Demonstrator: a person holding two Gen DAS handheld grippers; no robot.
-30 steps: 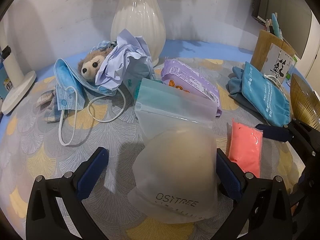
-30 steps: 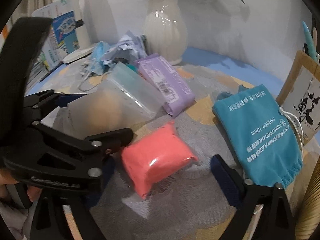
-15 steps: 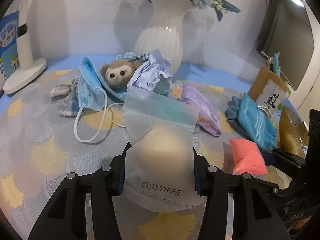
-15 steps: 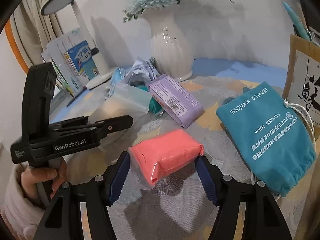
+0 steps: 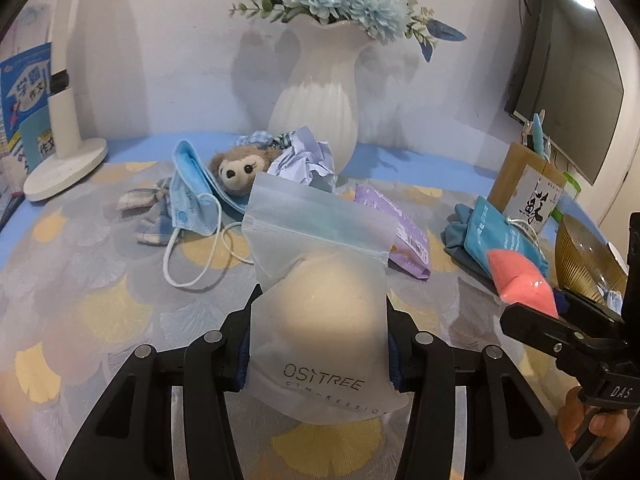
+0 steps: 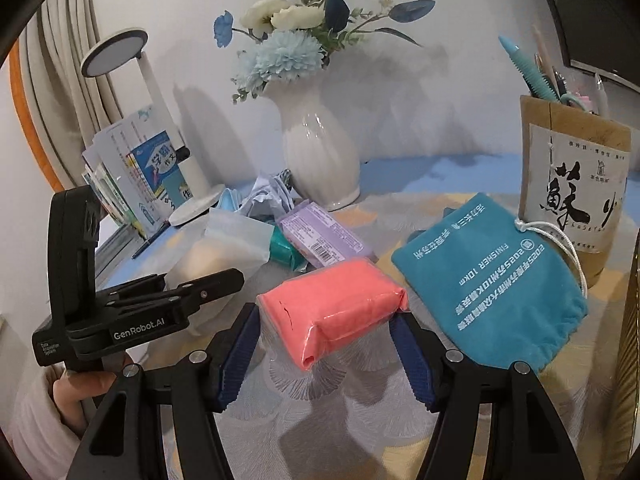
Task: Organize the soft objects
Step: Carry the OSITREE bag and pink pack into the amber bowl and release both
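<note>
My left gripper (image 5: 318, 344) is shut on a frosted zip pouch (image 5: 320, 312) marked OSITREE with a beige round puff inside, held above the tablecloth. My right gripper (image 6: 326, 336) is shut on a pink soft pack (image 6: 332, 304) in clear wrap, lifted off the table; the pack also shows at the right of the left wrist view (image 5: 520, 280). The left gripper and pouch (image 6: 224, 248) appear at the left of the right wrist view.
On the patterned tablecloth (image 5: 100, 288) lie a blue face mask (image 5: 192, 196), a plush toy (image 5: 240, 166), crumpled paper (image 5: 304, 160), a purple wipes pack (image 6: 324, 240) and a teal drawstring bag (image 6: 492, 280). A white vase (image 5: 320, 108), a lamp base (image 5: 64, 168), a pen holder (image 6: 572, 200) and a gold bowl (image 5: 584, 260) stand around.
Both grippers closed, the left on the pouch and the right on the pink pack, and both lifted their objects off the table.
</note>
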